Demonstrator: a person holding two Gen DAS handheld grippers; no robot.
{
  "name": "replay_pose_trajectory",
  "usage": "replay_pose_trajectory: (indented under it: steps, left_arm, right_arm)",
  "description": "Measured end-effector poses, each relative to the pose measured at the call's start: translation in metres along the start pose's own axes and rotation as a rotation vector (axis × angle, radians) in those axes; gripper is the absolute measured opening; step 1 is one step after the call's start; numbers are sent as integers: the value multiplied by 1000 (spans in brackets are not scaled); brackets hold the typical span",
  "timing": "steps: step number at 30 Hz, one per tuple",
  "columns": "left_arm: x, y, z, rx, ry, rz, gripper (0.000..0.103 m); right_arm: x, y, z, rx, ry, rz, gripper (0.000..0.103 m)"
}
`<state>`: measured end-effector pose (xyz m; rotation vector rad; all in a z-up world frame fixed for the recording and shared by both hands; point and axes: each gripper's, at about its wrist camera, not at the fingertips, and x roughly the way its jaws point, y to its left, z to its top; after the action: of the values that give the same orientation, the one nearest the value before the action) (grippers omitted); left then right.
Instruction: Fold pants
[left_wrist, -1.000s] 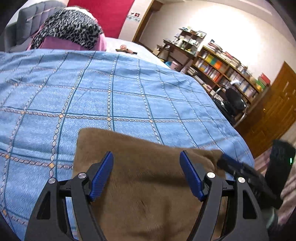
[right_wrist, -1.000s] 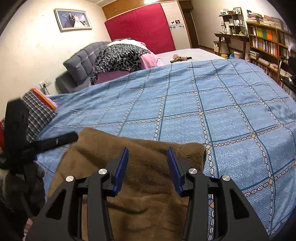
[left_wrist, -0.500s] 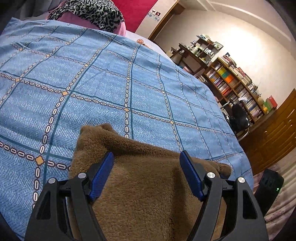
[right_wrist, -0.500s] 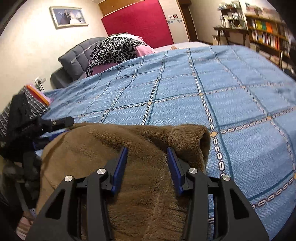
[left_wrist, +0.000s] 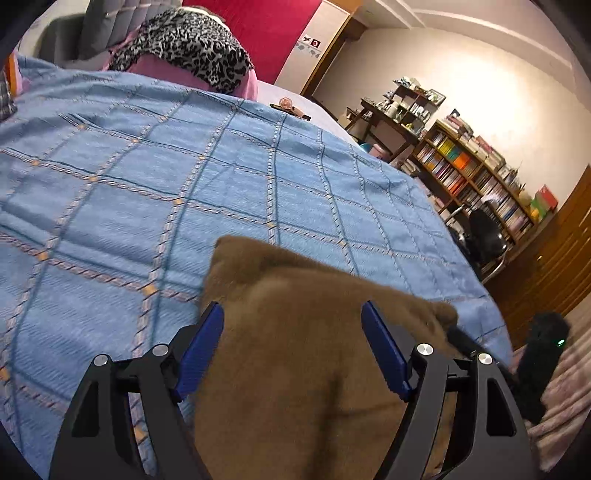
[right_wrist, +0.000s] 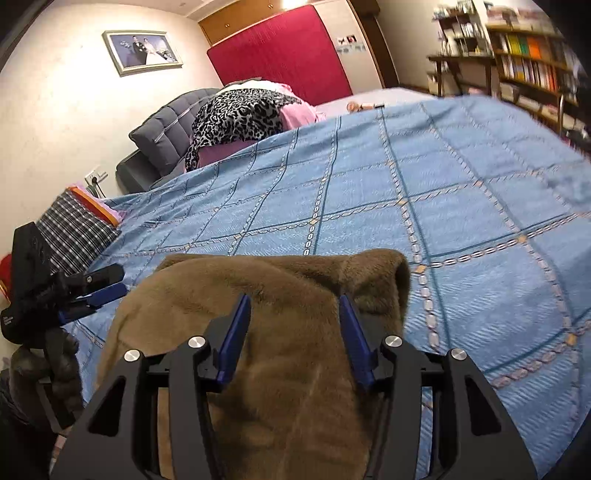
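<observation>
Brown fleece pants (left_wrist: 303, 369) lie folded at the near edge of a blue checked bedspread (left_wrist: 147, 192). My left gripper (left_wrist: 291, 306) hovers over their left part. Its jaws are opening wide, with fabric under and between the blue pads (left_wrist: 201, 347) but not pressed. In the right wrist view the pants (right_wrist: 207, 288) bunch into a hump at their far right corner. My right gripper (right_wrist: 294, 297) is over that part with its jaws opening. A ridge of fleece rises between its fingers, loose from the pads. At the left the left gripper (right_wrist: 120, 281) shows, held by a gloved hand (right_wrist: 62, 365).
A leopard-print cloth on pink bedding (right_wrist: 240, 110) is piled by the grey headboard (right_wrist: 166, 125). Folded plaid clothes (right_wrist: 74, 229) sit at the bed's left edge. Bookshelves (left_wrist: 480, 173) and a black office chair (left_wrist: 484, 232) stand beyond the right edge. A small object (left_wrist: 290, 107) lies far up the bed.
The right fingers stand a little wider apart. The left gripper has shifted across the pants and rolled slightly, so its view swung. The pants' right corner has bunched into a hump.
</observation>
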<state>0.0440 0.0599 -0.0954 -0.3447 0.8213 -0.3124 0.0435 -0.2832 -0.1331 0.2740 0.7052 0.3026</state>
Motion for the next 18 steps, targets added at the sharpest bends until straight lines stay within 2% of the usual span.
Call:
replay_pose_trajectory:
  steps: [6,8,11,15,18]
  left_arm:
    - [0,12,-24,-10,35,32,76]
    - [7,17,-28,-26,51,42,77]
    - [13,25,-36,-57,51,46,85]
    - [12,28,-39,-68,58,35,85]
    - [4,24,-36,-33,61,32,84]
  right_arm:
    - [-11,6,-26,-96,22,-53,51]
    - [-6,1,-32,-93,29,-59,51]
    - [-3,-1,-37,-97,15,-64,52]
    - [-9,-2,-34,-93,25,-57,53]
    - [-21,-9,-29,-64,10,-86,64]
